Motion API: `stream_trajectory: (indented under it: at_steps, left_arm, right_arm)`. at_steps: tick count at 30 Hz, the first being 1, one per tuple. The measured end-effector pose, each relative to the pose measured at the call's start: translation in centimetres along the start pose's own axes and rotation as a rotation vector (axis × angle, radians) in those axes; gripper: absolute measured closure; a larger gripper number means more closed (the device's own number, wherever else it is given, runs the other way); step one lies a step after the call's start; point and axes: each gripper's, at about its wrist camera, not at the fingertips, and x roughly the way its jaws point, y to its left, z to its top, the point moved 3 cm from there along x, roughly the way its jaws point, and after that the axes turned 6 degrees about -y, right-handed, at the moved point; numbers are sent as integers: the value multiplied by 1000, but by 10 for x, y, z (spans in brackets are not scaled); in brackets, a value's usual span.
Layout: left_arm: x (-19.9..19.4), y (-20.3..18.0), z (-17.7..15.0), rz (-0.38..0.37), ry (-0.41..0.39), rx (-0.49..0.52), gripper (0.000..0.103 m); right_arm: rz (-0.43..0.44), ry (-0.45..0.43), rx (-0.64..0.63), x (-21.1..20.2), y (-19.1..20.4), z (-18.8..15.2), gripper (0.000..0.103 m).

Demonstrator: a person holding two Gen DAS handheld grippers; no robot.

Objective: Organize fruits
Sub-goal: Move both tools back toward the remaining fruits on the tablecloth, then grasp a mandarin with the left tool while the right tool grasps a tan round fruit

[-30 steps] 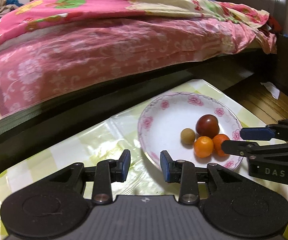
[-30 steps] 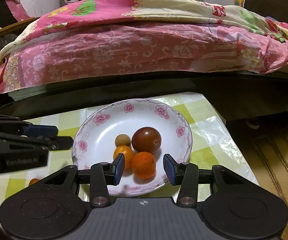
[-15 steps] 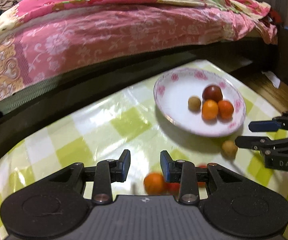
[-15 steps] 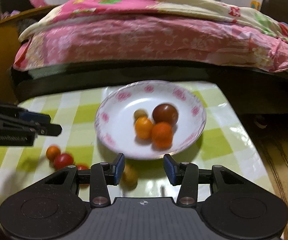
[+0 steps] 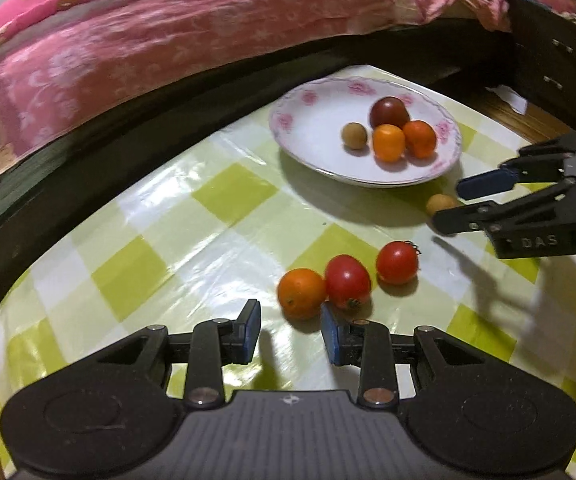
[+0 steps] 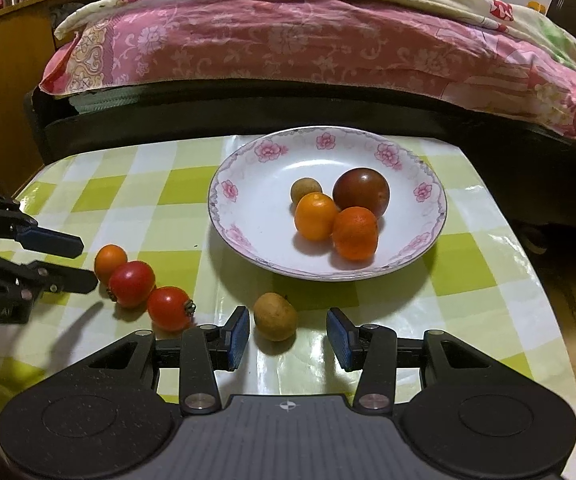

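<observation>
Here the left claw point(image 5: 290, 327) is hanging low over the checked tablecloth point(image 5: 223, 200) with its jaws well apart and nothing between them. Just ahead of its tips, a little toward its right finger, a small orange point(image 5: 301, 293) is lying, touching the first of two red tomatoes point(image 5: 347, 281); the second tomato point(image 5: 397, 262) is sitting just beside that one, so the three are forming a short row running right and away. Farther right, the brown fruit point(image 6: 275, 316) is resting on the cloth just in front of the flowered plate point(image 6: 247, 184), and the right claw point(image 6: 286, 331) is gaping wide and empty with this fruit sitting between its fingertips, nearer the left pad. The fruit is nearly round, so it has no real long axis; a tiny stem is poking from its top on the far right. The plate is already holding four fruits. Judging by this, each claw is nearest its own target, the right one being better lined up.
</observation>
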Motion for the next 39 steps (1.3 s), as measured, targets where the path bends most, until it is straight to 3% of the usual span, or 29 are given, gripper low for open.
stream_trajectory:
  at_steps: [12, 19, 33, 39]
  left_arm:
    - [18, 9, 10, 0, -53, -21, 63]
    - [29, 13, 11, -16, -37, -24, 63]
    - [26, 6, 11, 31, -52, -30, 66]
    - [16, 12, 7, 32, -47, -57, 66]
  right_arm:
    - [4, -2, 7, 13, 1, 0, 60]
    - [-12, -5, 18, 12, -2, -1, 75]
    - [-10, -19, 11, 9, -1, -2, 75]
    - [-15, -28, 11, 9, -1, -3, 84]
